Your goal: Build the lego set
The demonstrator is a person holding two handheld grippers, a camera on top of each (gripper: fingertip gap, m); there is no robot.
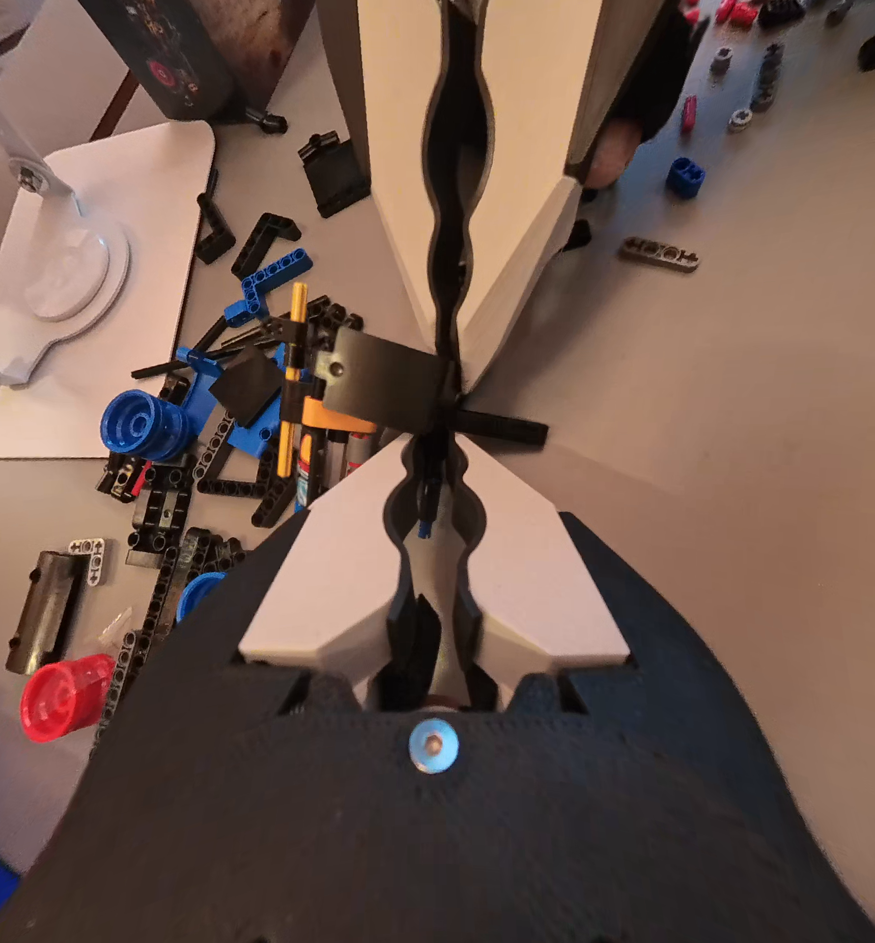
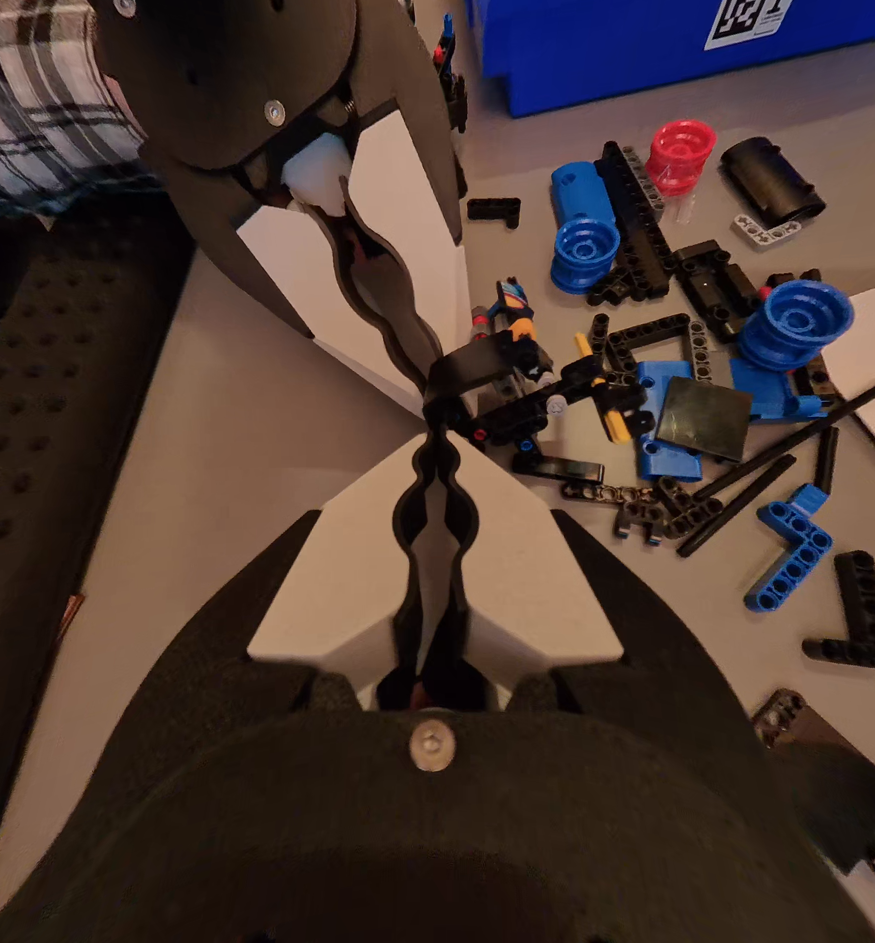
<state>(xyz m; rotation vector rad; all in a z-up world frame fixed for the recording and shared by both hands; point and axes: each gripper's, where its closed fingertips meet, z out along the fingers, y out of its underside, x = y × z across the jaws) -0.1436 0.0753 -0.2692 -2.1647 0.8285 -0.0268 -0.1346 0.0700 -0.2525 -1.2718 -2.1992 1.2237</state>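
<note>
A small lego assembly (image 1: pixel 379 382) hangs above the table: a black curved panel, an orange part, black beams and a yellow axle (image 1: pixel 292 377). My left gripper (image 1: pixel 432 441) comes from below in the left wrist view and is shut on the assembly's right end. A black pin with a blue tip (image 1: pixel 426 510) sits between its fingers. My right gripper (image 1: pixel 450 375) comes from the top and is shut on the same end. In the right wrist view the assembly (image 2: pixel 522 408) extends right from my right gripper (image 2: pixel 435 433), and the left gripper (image 2: pixel 426 390) meets it tip to tip.
Loose pieces lie under and beside the assembly: blue wheels (image 2: pixel 795 321), a red wheel (image 1: pixel 62 696), black beams, a blue L-beam (image 2: pixel 792 556), a black panel (image 2: pixel 703 418). A white stand base (image 1: pixel 93 286), the set's box (image 1: pixel 190 51), a blue bin (image 2: pixel 680 51) and a black perforated mat (image 2: pixel 42 408) surround the area. Left and right tips are no more than a few centimetres apart. From either gripper's tips it is about 20 centimeters to the red wheel (image 1: pixel 62 696). It turns up in the right wrist view (image 2: pixel 677 146) as well.
</note>
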